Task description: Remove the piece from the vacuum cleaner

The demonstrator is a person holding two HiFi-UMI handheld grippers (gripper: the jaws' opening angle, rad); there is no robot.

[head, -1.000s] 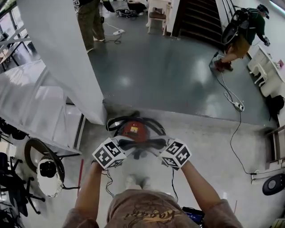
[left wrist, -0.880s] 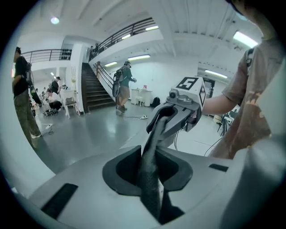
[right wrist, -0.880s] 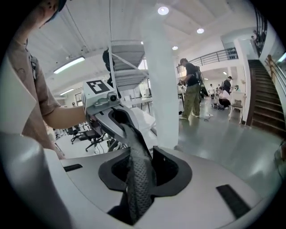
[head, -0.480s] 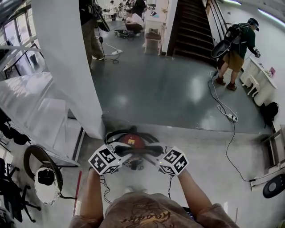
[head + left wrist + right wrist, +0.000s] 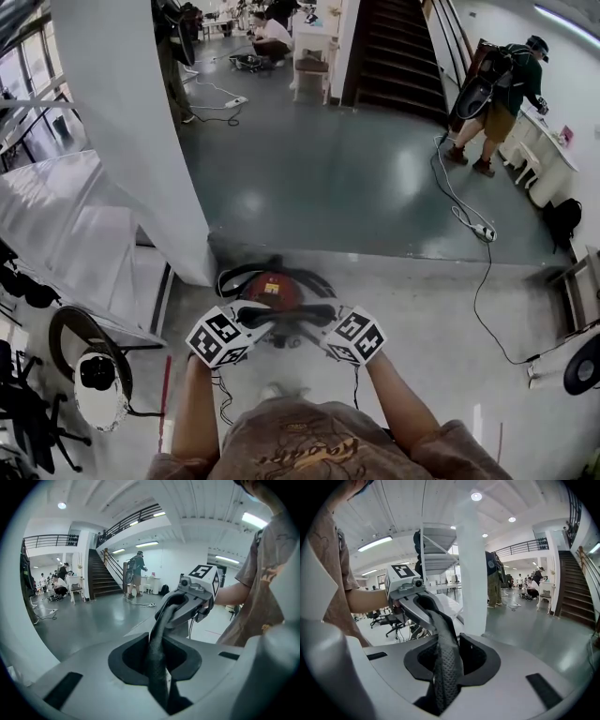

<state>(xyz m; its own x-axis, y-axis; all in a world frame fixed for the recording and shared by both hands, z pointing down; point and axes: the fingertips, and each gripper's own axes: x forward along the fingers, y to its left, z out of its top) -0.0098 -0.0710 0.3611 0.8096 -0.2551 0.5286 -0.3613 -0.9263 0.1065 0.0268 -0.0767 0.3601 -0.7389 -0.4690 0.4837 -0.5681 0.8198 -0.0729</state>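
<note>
A red vacuum cleaner [image 5: 274, 285] ringed by a black hose stands on the floor in front of the person's feet. Just above it a flat black piece [image 5: 287, 313] spans between both grippers. My left gripper [image 5: 255, 321] is shut on its left end and my right gripper [image 5: 323, 321] on its right end, the right jaws closing slightly. In the left gripper view the black piece [image 5: 159, 634] runs from my left gripper [image 5: 158, 667] to the right gripper [image 5: 187, 603]. In the right gripper view the textured piece [image 5: 446, 653] leaves my right gripper [image 5: 444, 672] toward the left gripper [image 5: 412, 601].
A white pillar [image 5: 131, 122] rises close at the left. A round white device [image 5: 98, 375] and black chairs [image 5: 23, 291] sit at the left. A cable with a power strip [image 5: 478, 230] crosses the dark floor. A person [image 5: 502, 89] with another vacuum stands back right, by stairs [image 5: 394, 47].
Both grippers keep hold of the black piece and have drawn slightly closer together above the vacuum. The head view has shifted. The person at the back right has stepped along.
</note>
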